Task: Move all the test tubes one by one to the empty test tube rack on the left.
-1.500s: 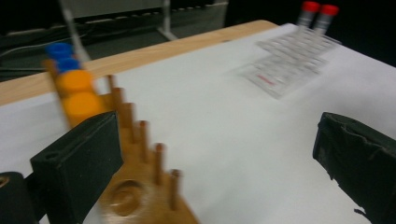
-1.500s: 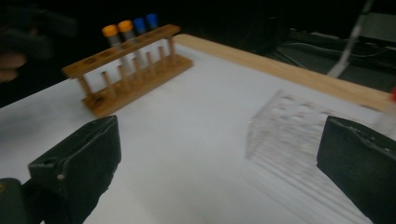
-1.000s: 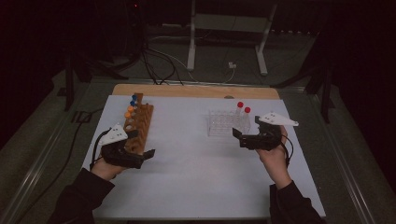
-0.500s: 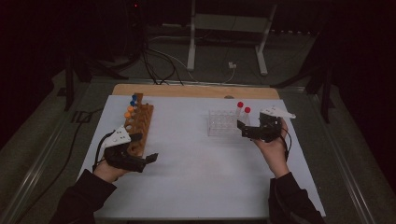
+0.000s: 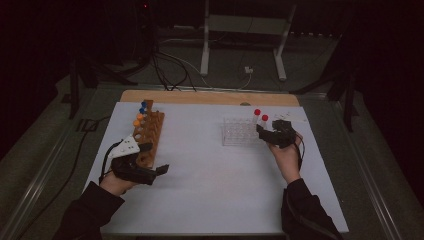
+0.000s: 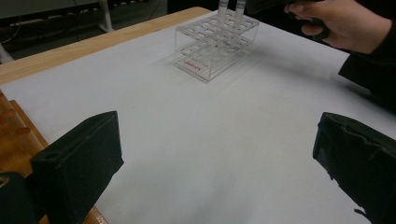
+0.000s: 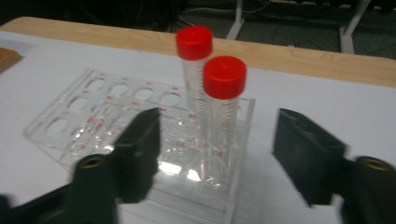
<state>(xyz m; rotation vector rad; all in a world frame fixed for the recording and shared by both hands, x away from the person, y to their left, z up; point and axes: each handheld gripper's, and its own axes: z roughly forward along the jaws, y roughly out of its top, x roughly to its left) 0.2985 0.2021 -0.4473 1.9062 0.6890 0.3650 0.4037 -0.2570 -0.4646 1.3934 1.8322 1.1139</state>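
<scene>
Two red-capped tubes [image 5: 257,113] stand upright in the right end of a clear plastic rack [image 5: 237,134]. My right gripper [image 5: 261,131] is level with them. In the right gripper view its jaws flank the nearer red-capped tube [image 7: 224,79]. The pads stand off from the tube, so the right gripper [image 7: 219,154] is open, and its jaws have just been closing. The farther tube [image 7: 194,43] stands just behind. My left gripper [image 5: 154,159] rests open by the near end of a wooden rack [image 5: 152,131] holding blue- and orange-capped tubes [image 5: 140,115]. Nothing lies between the left gripper's [image 6: 215,168] jaws.
A white mat [image 5: 210,180] covers the table, with a strip of wooden board [image 5: 210,97] at its far edge. Metal stand legs [image 5: 205,50] and cables lie on the floor beyond. The other hand [image 6: 341,23] reaches in over the clear rack [image 6: 215,46].
My right gripper has moved forward and down to the red-capped tubes, and its jaws have narrowed around the nearer one. The left gripper has stayed put.
</scene>
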